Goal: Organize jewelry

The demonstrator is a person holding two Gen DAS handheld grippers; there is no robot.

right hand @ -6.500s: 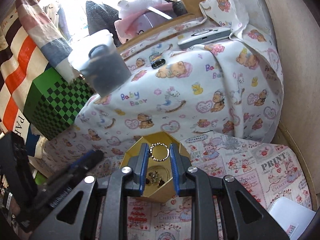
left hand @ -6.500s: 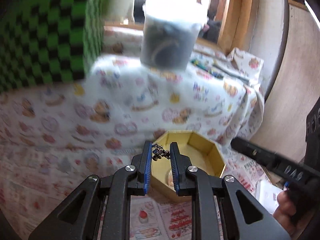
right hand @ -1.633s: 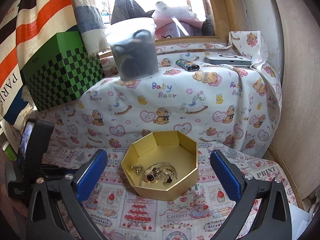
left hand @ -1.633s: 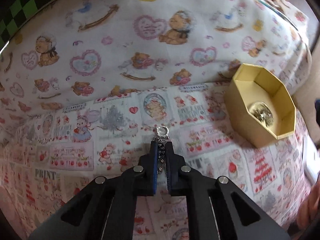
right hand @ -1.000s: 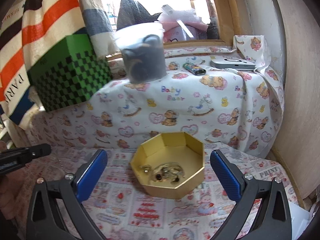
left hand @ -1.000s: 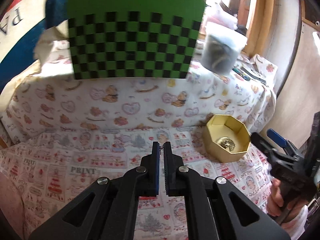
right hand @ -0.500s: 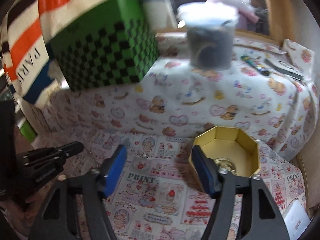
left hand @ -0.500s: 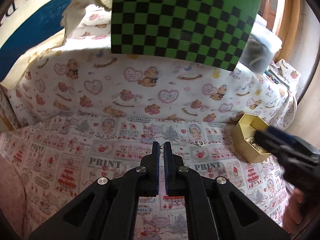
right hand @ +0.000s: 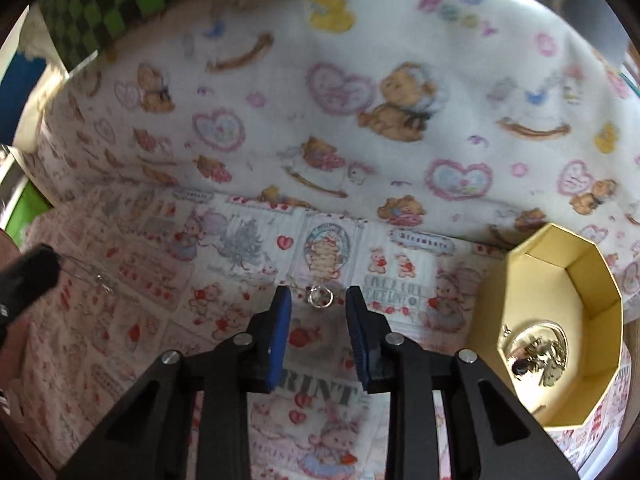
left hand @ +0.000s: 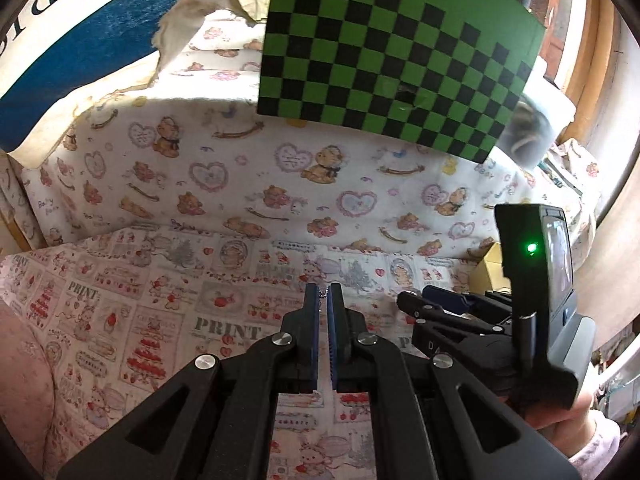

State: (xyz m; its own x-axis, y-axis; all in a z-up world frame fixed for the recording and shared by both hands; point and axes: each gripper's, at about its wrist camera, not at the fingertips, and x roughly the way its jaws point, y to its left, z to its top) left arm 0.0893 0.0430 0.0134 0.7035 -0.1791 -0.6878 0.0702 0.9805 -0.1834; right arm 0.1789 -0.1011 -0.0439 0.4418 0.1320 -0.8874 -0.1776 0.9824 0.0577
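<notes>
Cartoon-printed cloth [right hand: 224, 320] covers the surface, where a small silver ring [right hand: 320, 296] is framed by the open right hand-held gripper [right hand: 318, 300]. A thin silver chain [left hand: 320, 290] is pinched in the closed left hand-held gripper [left hand: 323, 300]. More jewelry is kept in a gold octagonal cardboard box [right hand: 600, 280] at the right.

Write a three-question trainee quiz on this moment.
1. True or false: the right gripper is shut on the silver ring.
2. Where does the jewelry pile lie? A) inside the gold box B) on the green checkered box C) on the floor
3. Fill in: the left gripper pinches a thin ___.

Key: 1 false: it is open, and the ring lies on the cloth between its fingers. 2 A. 3 chain.
</notes>
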